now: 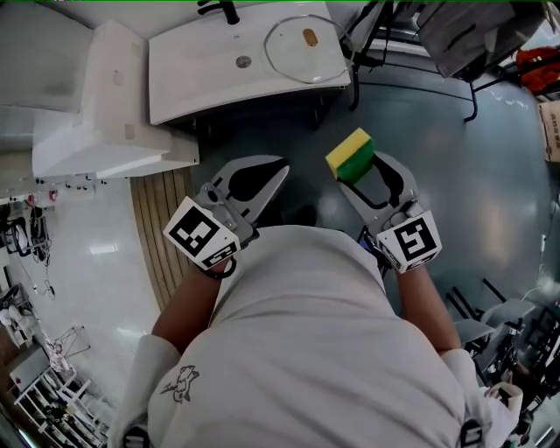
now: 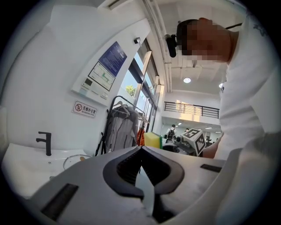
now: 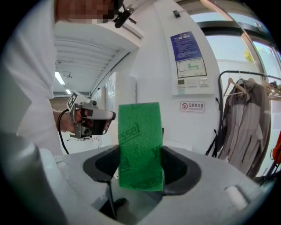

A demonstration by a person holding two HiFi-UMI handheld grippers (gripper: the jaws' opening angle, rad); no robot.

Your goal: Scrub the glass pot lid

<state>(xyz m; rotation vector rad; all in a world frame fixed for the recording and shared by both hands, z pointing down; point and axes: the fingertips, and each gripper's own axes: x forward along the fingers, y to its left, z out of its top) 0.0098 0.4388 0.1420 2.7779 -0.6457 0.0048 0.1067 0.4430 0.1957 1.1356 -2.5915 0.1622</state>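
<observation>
The glass pot lid (image 1: 304,48) lies flat on the right part of the white sink unit (image 1: 192,79), its brown knob up; in the left gripper view the lid (image 2: 74,160) shows low beside the black faucet (image 2: 45,143). My right gripper (image 1: 357,168) is shut on a yellow and green sponge (image 1: 352,156), held in the air short of the sink; the green pad of the sponge (image 3: 140,145) fills the gap between the jaws of the right gripper (image 3: 140,154). My left gripper (image 1: 278,171) is shut with nothing in it, its tips (image 2: 141,148) meeting, level with the right one.
A black faucet (image 1: 219,9) and a drain (image 1: 243,61) are on the sink unit. A white cabinet (image 1: 96,131) stands to its left, a slatted wooden mat (image 1: 162,219) below. A clothes rack with grey garments (image 3: 246,127) and black stand legs (image 1: 472,96) are at the right.
</observation>
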